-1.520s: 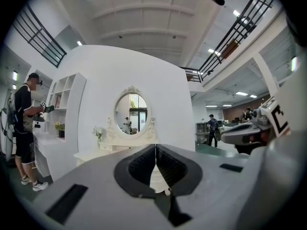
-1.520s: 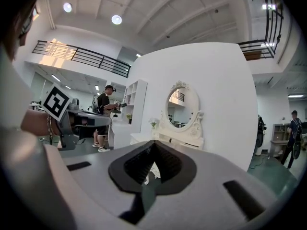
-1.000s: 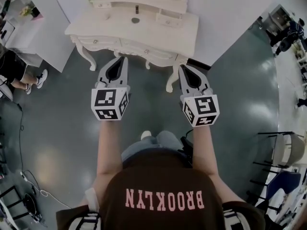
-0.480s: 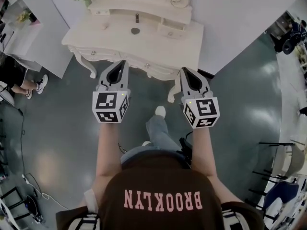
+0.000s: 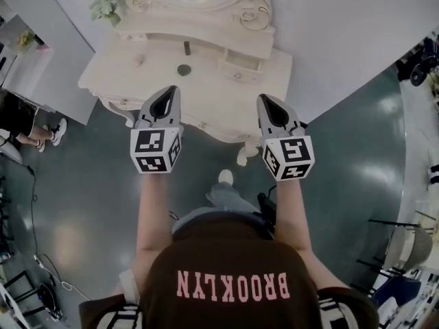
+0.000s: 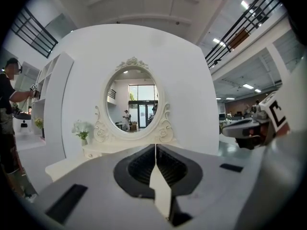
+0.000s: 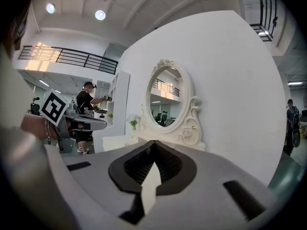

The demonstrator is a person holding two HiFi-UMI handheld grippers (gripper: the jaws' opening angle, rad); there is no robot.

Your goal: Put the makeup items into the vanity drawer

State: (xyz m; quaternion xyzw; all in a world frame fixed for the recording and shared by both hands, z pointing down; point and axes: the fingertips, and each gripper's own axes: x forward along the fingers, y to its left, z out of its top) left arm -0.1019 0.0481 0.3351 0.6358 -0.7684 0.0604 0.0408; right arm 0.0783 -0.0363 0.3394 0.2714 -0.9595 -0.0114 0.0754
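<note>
Makeup items (image 5: 184, 69) lying on the vanity top (image 5: 110, 74), ahead of both grippers, nearest the left gripper (image 5: 172, 91) (jaws together, nothing held). Right gripper (image 5: 265, 99) likewise closed and empty. Drawer front (image 5: 199, 120) just below the tips, apparently unopened. White wall behind, glossy dark floor.

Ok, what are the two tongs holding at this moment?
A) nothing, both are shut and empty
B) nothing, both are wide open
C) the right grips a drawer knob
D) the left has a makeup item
A: the left tongs and the right tongs each show their jaws closed together with nothing between them.
</note>
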